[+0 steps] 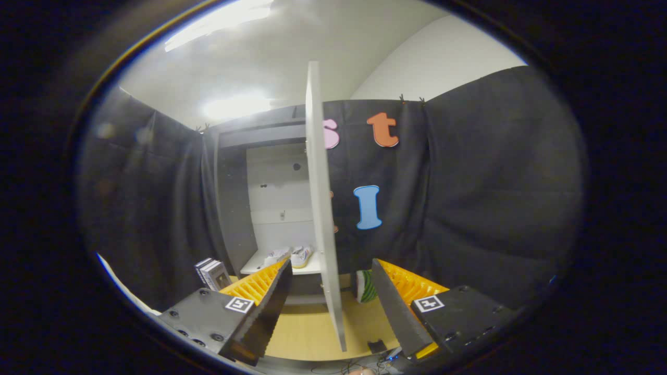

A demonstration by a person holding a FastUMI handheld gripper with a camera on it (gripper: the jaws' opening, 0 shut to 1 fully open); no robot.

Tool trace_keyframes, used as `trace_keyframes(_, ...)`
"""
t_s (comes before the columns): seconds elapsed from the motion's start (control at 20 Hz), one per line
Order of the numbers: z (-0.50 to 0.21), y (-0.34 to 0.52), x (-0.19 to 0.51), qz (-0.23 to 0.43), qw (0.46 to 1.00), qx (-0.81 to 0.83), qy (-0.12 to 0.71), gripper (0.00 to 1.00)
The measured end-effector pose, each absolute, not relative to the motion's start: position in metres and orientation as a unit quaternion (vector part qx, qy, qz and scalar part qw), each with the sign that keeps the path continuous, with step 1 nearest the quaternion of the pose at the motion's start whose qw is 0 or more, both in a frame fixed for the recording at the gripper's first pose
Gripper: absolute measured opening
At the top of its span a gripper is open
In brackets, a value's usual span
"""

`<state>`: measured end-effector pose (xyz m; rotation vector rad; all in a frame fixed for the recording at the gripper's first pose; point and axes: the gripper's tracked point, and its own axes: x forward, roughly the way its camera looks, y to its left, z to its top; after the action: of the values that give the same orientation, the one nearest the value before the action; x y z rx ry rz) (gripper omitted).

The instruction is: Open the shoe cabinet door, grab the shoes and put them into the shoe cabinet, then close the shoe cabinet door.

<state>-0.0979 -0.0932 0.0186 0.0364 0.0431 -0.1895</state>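
Fingers [331,291] spread wide, straddling open white door [320,208] edge; pale shoes [289,256] on cabinet shelf [312,270].

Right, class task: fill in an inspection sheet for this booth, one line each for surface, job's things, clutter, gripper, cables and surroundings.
Surface: pale wooden floor, seen between the fingers.
Job's things: shoe cabinet open; its white door stands edge-on, swung out toward the gripper; a pair of white shoes sits on the cabinet's lower shelf.
Clutter: stacked boxes beside the cabinet's left side; a green-and-white striped thing on the floor right of the door, kind unclear.
Gripper: gripper open, holding nothing; the door's lower edge stands between its fingers, untouched.
Cables: thin wires on the floor near the gripper.
Surroundings: black cloth wall, white ceiling with lights.
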Motion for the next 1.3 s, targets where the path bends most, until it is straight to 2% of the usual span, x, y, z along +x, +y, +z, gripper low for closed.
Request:
trace_keyframes(0.25,0.012,-0.17,-0.06,-0.105,0.994,-0.012,0.031,0.95)
trace_keyframes(0.55,-0.001,-0.208,0.02,-0.087,0.995,-0.039,0.028,0.95)
trace_keyframes(0.9,-0.016,-0.2,0.093,-0.037,0.998,-0.039,0.04,0.96)
trace_keyframes(1.3,-0.012,-0.171,0.105,-0.002,0.999,-0.032,0.029,0.95)
